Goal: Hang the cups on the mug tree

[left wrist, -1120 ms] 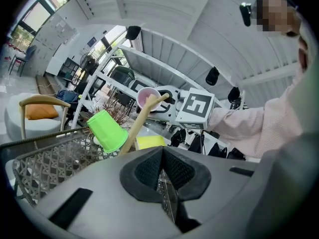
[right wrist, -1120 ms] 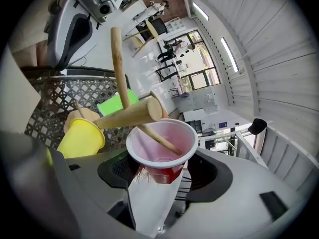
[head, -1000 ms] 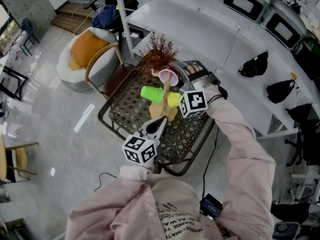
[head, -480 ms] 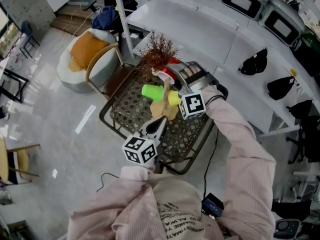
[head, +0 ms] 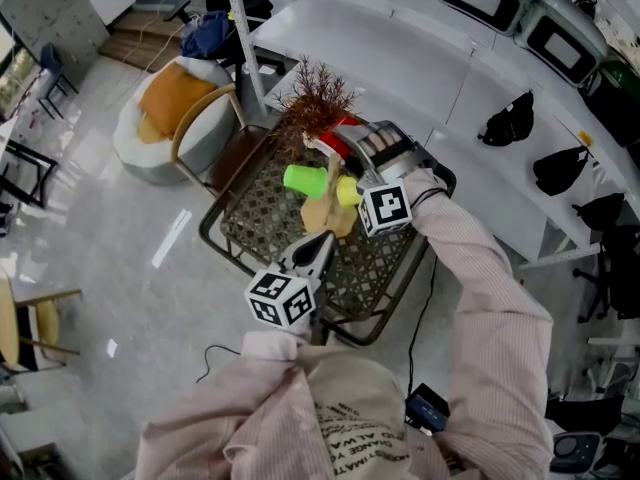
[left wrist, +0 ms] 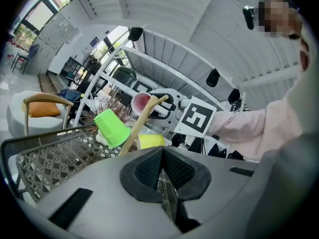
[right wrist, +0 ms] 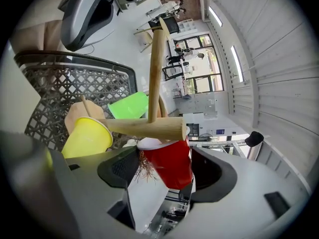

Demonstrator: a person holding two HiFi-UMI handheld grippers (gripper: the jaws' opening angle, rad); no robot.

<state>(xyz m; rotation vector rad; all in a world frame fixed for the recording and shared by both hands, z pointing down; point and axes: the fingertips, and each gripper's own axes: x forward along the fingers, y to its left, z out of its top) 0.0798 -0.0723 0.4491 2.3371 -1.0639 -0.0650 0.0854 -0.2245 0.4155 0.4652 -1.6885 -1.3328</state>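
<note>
Right gripper view only: right gripper [right wrist: 167, 171] jaws pinch red cup [right wrist: 174, 158] at mug tree peg [right wrist: 144, 127]; left gripper [left wrist: 162, 158] jaws pressed together, empty.

cups [head: 303, 180] on mug tree [head: 327, 206], upon table [head: 258, 220]

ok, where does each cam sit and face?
Head view: on the person's head, steeply down on the mesh table and mug tree; sleeves, left tongs, right tongs show.
Left gripper view: on the left tongs, across the table at the tree; own shut jaws.
Right gripper view: on the right tongs, facing the tree; red cup between its jaws.
Shared: green cup in all three.
</note>
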